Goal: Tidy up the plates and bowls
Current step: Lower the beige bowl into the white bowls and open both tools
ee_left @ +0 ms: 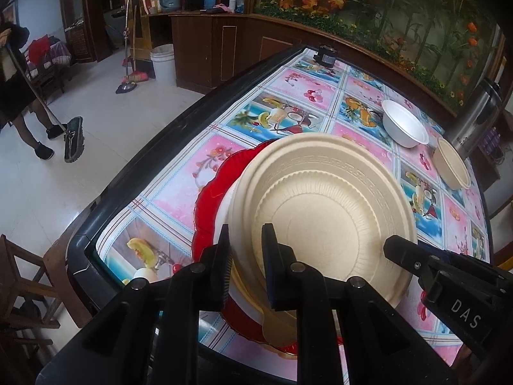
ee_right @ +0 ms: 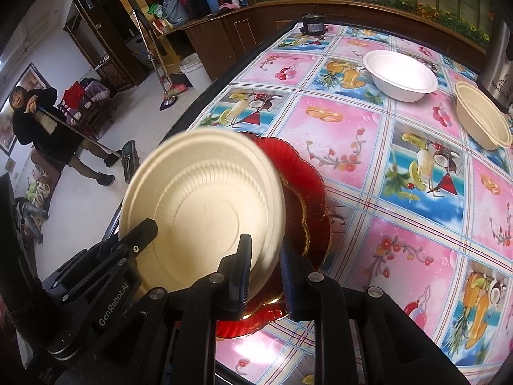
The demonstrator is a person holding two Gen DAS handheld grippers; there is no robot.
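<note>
A beige ribbed plate (ee_left: pixel 323 211) is held tilted over a red scalloped plate (ee_left: pixel 211 192) near the table's front edge. My left gripper (ee_left: pixel 245 240) is shut on the beige plate's rim, one finger on each face. My right gripper (ee_right: pixel 264 256) is shut on the same beige plate (ee_right: pixel 205 205) at its other side, above the red plate (ee_right: pixel 301 173). The right gripper's tip (ee_left: pixel 400 250) shows in the left wrist view, and the left one (ee_right: pixel 141 234) in the right wrist view. A white bowl (ee_right: pixel 400 73) and a beige bowl (ee_right: pixel 481 122) sit at the far right.
The table (ee_right: pixel 400 224) has a colourful fruit-pattern cloth and a dark rim. A steel thermos (ee_right: pixel 500 64) stands by the beige bowl. A small dark appliance (ee_right: pixel 312 25) sits at the far edge. A person (ee_right: pixel 48 128) with a mop stands on the floor to the left.
</note>
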